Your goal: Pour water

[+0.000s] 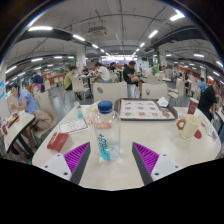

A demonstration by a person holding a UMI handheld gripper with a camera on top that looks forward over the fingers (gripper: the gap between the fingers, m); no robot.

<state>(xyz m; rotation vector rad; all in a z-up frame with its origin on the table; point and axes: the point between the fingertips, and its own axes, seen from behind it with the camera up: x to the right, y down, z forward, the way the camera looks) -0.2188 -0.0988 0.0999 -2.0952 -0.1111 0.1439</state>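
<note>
A clear plastic water bottle (105, 130) with a blue cap stands upright on the pale round table (150, 172). It is between my two fingers and slightly ahead of them, with a gap at either side. My gripper (112, 160) is open; its purple pads (145, 157) face inward, touching nothing. A small clear cup (189, 125) with a red label stands on the table to the right, beyond the right finger.
A tray (146, 110) with several round items lies beyond the bottle. A red packet (58, 141) and a white paper (73, 126) lie left of the bottle. People sit at tables all around in a canteen hall.
</note>
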